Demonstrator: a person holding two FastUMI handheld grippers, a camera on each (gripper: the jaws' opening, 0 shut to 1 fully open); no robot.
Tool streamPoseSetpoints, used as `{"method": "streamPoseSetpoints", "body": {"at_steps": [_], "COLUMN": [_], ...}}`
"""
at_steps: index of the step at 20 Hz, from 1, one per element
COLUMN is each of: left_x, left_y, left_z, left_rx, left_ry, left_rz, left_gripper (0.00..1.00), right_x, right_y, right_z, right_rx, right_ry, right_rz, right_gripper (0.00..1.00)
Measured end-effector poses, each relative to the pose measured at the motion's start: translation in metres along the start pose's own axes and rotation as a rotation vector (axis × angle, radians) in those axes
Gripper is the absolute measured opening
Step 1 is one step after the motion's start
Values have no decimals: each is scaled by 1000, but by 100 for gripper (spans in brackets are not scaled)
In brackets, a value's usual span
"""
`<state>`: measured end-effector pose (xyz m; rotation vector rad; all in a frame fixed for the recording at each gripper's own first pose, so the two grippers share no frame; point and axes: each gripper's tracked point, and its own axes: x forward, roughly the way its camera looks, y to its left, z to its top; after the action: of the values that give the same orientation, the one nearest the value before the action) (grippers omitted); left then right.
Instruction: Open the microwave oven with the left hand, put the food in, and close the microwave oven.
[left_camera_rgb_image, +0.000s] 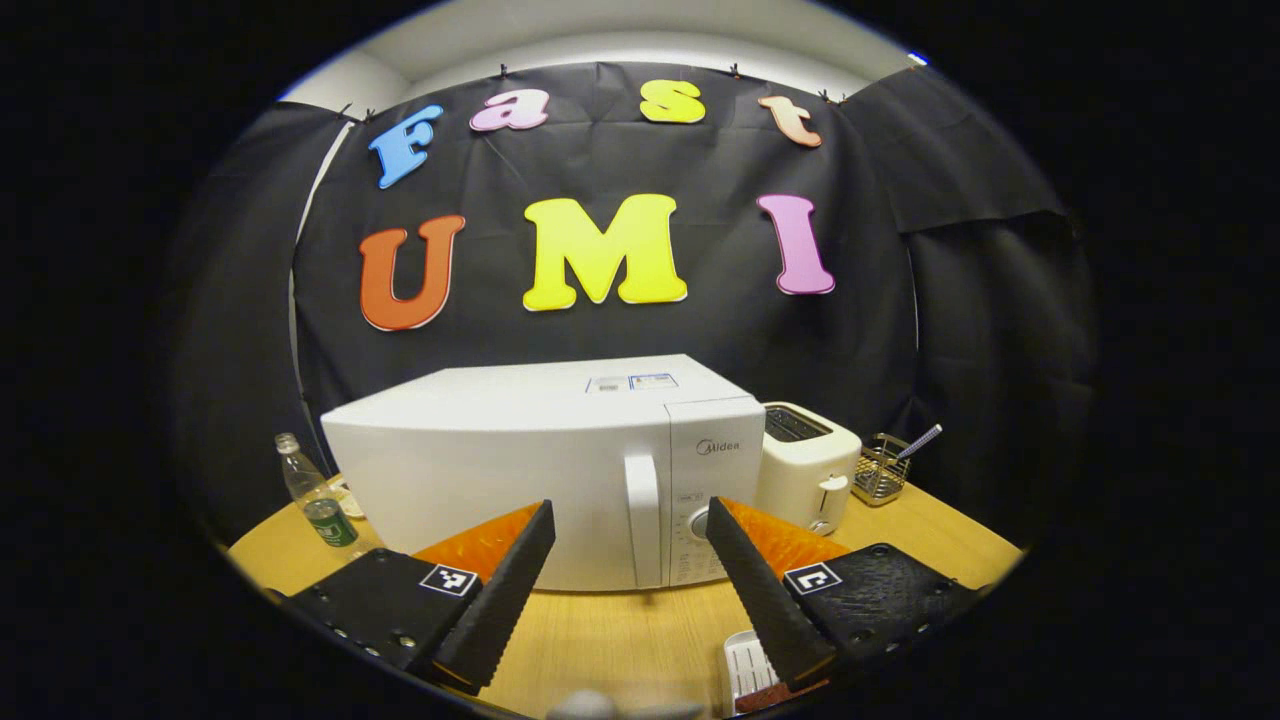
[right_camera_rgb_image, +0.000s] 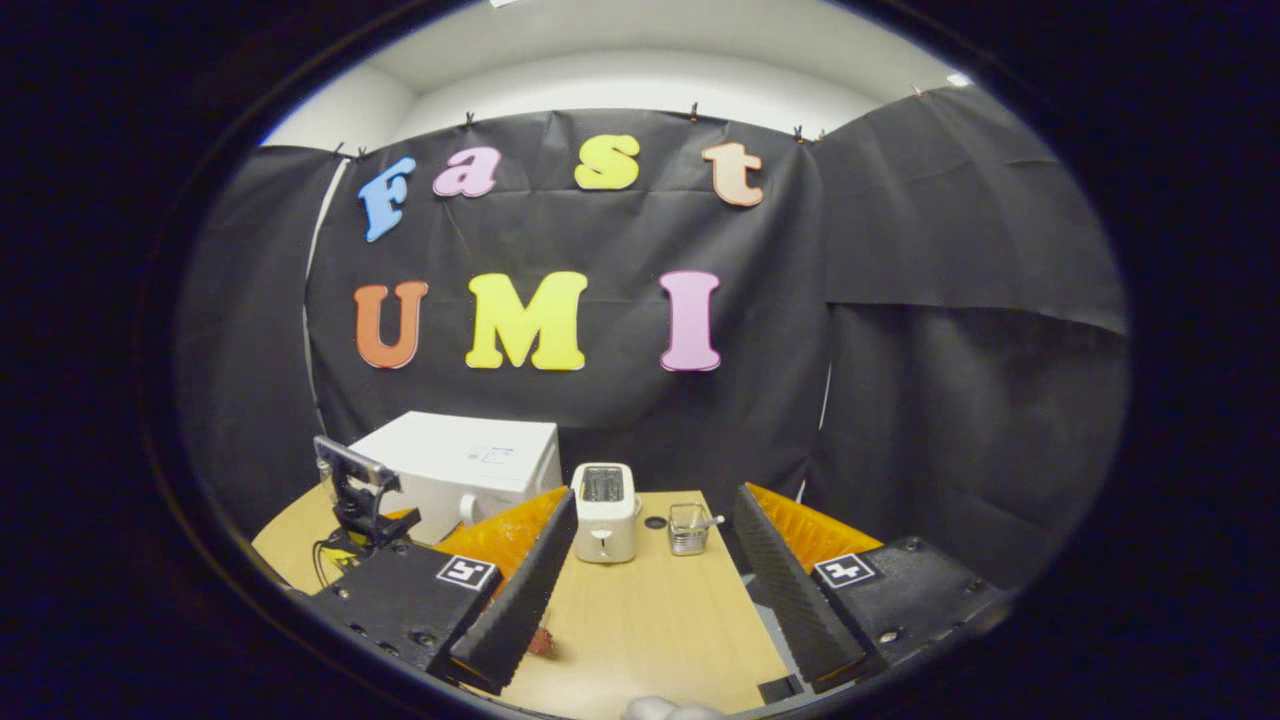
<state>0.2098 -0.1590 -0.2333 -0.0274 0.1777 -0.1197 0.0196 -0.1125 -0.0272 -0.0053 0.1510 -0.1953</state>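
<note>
Left gripper view: the left gripper (left_camera_rgb_image: 628, 520) is spread wide and holds nothing. The microwave oven (left_camera_rgb_image: 545, 465) stands on the bench (left_camera_rgb_image: 620, 640) straight ahead at 12 o'clock, door closed. Its vertical door handle (left_camera_rgb_image: 642, 518) sits between the two fingers, near but not touching. The handle is a rigid, smooth bar, so a grip at mid-height should be secure; the body looks heavy enough to stay put under a steady pull. A toaster (left_camera_rgb_image: 808, 465) stands at 2 o'clock beside it, a bottle (left_camera_rgb_image: 315, 495) at 9 o'clock. A white tray (left_camera_rgb_image: 748, 668) at 5 o'clock may carry the food; its contents are unclear.

Right gripper view: the right gripper (right_camera_rgb_image: 650, 525) is likewise wide open and empty, above the bench. The microwave oven lies at 10 o'clock, with the left gripper before it
</note>
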Motion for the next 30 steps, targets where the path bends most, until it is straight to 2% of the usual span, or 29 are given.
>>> {"method": "streamPoseSetpoints", "body": {"at_steps": [3, 6, 9, 11, 12, 13, 18, 26, 28, 29, 30], "left_x": [38, 53, 60, 64, 64, 63, 61, 56, 34, 20, 3], "left_y": [-3, 1, 0, -8, -8, -7, -5, -6, -4, -2, 3], "left_z": [-21, -21, -25, -32, -34, -33, -32, -35, -39, -43, -46], "left_rx": [-12, -14, -20, -37, -46, -51, -54, -34, -28, -16, -5], "left_ry": [45, 32, 40, 65, 83, 78, 64, 93, 91, 90, 87], "left_rz": [17, 40, 31, -17, -16, -18, 22, -17, -33, -43, -48], "left_gripper": [95, 87, 74, 32, 28, 29, 13, 13, 10, 10, 11], "right_x": [1, 1, 4, 4, 3, 3, 2, -3, -1, 0, 1], "right_y": [-17, -29, -32, -29, -28, -27, -22, -12, -7, -1, 7], "right_z": [-11, -18, -22, -22, -21, -21, -19, -22, -24, -25, -28], "right_rx": [-7, -15, -9, -6, -11, -18, -36, -49, -59, -66, -70], "right_ry": [40, 66, 77, 77, 72, 68, 67, 71, 68, 67, 73], "right_rz": [-44, -71, -74, -66, -62, -61, -46, -7, 3, 15, 36], "right_gripper": [100, 100, 100, 100, 91, 100, 100, 100, 100, 92, 100]}}
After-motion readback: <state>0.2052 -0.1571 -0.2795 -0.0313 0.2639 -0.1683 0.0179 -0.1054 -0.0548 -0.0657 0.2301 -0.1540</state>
